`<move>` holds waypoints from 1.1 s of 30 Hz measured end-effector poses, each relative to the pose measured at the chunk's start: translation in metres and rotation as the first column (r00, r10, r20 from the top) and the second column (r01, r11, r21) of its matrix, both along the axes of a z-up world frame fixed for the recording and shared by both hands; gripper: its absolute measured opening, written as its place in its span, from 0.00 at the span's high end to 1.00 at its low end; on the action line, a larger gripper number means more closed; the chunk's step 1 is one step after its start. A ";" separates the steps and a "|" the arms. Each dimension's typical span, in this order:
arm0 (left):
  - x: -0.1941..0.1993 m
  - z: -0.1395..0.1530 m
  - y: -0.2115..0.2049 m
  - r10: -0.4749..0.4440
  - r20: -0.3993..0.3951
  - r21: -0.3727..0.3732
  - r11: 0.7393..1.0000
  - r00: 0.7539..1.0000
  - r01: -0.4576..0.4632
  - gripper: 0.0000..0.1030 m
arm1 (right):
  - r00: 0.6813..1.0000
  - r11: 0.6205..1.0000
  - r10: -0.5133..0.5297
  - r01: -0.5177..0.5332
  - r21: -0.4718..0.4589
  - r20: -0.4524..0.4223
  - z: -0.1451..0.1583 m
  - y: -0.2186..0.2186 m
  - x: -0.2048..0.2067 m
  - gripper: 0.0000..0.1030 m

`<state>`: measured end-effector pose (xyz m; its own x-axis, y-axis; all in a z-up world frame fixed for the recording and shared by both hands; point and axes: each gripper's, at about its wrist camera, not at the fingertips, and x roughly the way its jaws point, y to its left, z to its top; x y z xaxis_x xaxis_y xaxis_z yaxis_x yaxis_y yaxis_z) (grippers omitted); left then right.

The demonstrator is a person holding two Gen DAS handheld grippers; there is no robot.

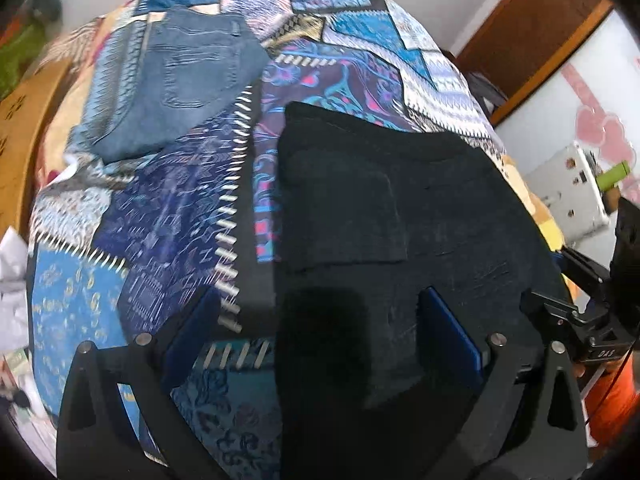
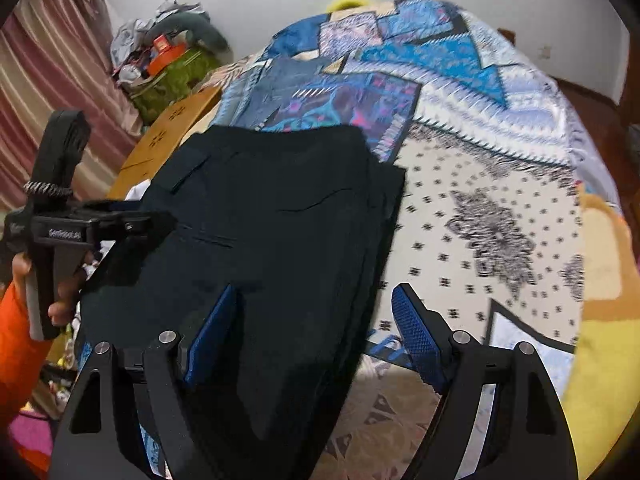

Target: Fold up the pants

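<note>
My left gripper (image 1: 316, 332) and right gripper (image 2: 316, 328) both hover with ribbed blue pads spread wide, gripping nothing, over the folded black pants (image 1: 400, 216) on the patchwork bedspread (image 1: 168, 208). Only my left view clearly shows folded denim jeans (image 1: 188, 76) beyond; only my right shows an orange-sleeved hand (image 2: 60, 292).

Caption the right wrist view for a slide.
Open right gripper above folded black pants on a patterned bedspread.

The pants (image 1: 400, 208) are showing plain black. The jeans (image 1: 180, 80) are showing faded blue. The bedspread (image 2: 500, 208) is showing blue, teal, purple and cream patchwork prints. Blue pads (image 2: 416, 332) are lining black fingers. An orange sleeve (image 2: 12, 320) is showing.
</note>
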<state>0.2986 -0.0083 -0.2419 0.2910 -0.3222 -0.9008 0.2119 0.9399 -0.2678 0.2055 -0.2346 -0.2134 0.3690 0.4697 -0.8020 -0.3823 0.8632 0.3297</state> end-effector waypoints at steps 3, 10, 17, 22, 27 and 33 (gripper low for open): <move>0.009 -0.005 -0.003 -0.020 -0.033 -0.043 0.999 0.999 0.019 0.00 | 0.999 0.999 0.018 -0.016 0.043 -0.043 -0.006 -0.001 0.009 0.25; 0.025 -0.009 -0.006 -0.030 -0.059 -0.116 0.993 0.998 0.023 0.04 | 0.997 0.997 0.042 -0.037 0.073 -0.062 -0.013 0.002 0.018 0.28; 0.031 -0.003 -0.022 -0.062 -0.033 -0.112 0.992 0.998 0.058 0.24 | 0.995 0.991 0.034 -0.022 0.130 -0.095 -0.014 -0.003 0.025 0.47; 0.028 0.005 -0.015 -0.040 -0.022 -0.130 0.991 0.999 0.037 0.42 | 0.995 0.992 0.050 -0.039 0.116 -0.087 -0.007 0.000 0.025 0.64; 0.019 0.022 -0.011 -0.038 0.015 -0.121 0.992 0.999 0.040 0.63 | 0.998 0.997 0.059 -0.057 0.045 -0.029 0.007 0.007 0.021 0.76; 0.001 0.051 -0.017 -0.051 0.114 -0.091 0.994 0.992 0.061 0.71 | 0.995 0.997 0.078 -0.077 -0.019 0.067 0.029 0.018 0.014 0.78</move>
<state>0.2999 -0.0250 -0.1911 0.3669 -0.4228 -0.8286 0.2967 0.8974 -0.3265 0.2190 -0.2167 -0.1848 0.3859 0.4864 -0.7839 -0.4692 0.8351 0.2871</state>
